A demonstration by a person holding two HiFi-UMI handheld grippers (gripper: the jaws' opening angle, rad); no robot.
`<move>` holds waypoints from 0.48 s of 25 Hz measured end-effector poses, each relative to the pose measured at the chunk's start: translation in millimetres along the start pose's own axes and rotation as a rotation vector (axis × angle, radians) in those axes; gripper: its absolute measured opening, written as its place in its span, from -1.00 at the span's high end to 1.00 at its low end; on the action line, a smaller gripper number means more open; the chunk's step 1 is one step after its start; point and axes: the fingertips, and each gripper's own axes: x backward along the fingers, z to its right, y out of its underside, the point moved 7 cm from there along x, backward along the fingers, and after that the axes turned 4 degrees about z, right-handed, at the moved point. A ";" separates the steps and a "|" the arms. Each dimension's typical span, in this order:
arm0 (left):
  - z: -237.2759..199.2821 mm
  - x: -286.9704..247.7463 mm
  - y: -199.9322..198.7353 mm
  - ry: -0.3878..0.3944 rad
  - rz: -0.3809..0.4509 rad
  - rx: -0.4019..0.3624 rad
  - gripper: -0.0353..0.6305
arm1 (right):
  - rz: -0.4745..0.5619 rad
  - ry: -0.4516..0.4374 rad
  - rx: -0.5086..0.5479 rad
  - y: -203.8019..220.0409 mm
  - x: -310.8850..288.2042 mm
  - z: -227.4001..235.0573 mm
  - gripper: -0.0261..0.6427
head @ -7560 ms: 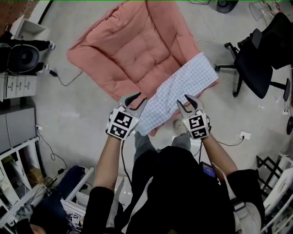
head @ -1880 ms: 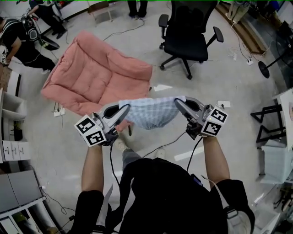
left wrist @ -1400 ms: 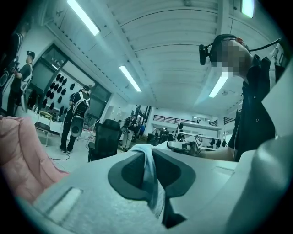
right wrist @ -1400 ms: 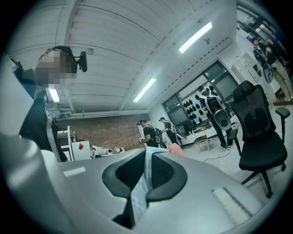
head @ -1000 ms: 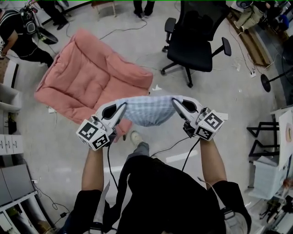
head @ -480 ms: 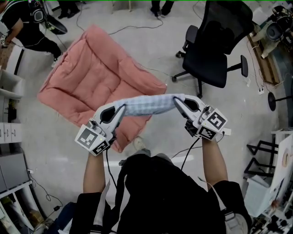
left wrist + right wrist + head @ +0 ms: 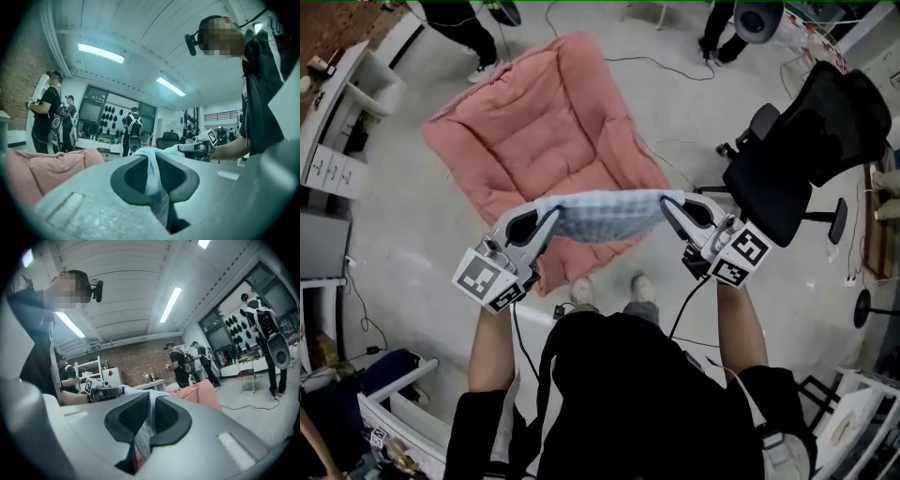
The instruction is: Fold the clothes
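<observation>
The cloth, a thin, soft fabric in a fine pale-blue-and-white check, was gathered into a narrow rumpled band and hung in the air over the near corner of the pink pad, covering part of that edge in the head view; the pad itself was a thick, puffy, salmon-coloured quilt stitched into broad panels, lying roughly square on the smooth pale floor. The left gripper, of matt grey plastic with dark curved pads, was clamped on the end of the band nearer the pad's left side; in the left gripper view its jaws pinched a fold of cloth between them. The right gripper was likewise closed tight on the other end, off the pad's right edge, with the fabric pressed between its pads. Each gripper bore a cube printed with black-and-white square patterns, the only print that could be made out. To the right of the pad stood a black office chair with a rounded back on a wheeled star base; thin dark cables trailed over the floor beyond the pad's far side; white shelving stood to its left. People in black stood beyond the pad in the left gripper view, and a brick wall rose behind it in the right gripper view. The wearer's pale shoes were just short of the pad's near corner.
</observation>
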 end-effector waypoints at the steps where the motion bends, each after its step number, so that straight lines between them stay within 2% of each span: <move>1: 4.8 4.8 -0.5 -0.043 0.005 -0.002 0.79 | -0.013 -0.042 -0.003 -1.0 -3.1 2.0 0.89; 9: 65.7 24.0 6.7 -0.344 0.053 0.003 0.79 | -0.121 -0.330 0.048 -14.5 -6.7 12.4 0.89; 12: 93.5 26.8 9.8 -0.424 0.082 0.002 0.79 | -0.132 -0.408 0.028 -16.8 -0.4 14.4 0.89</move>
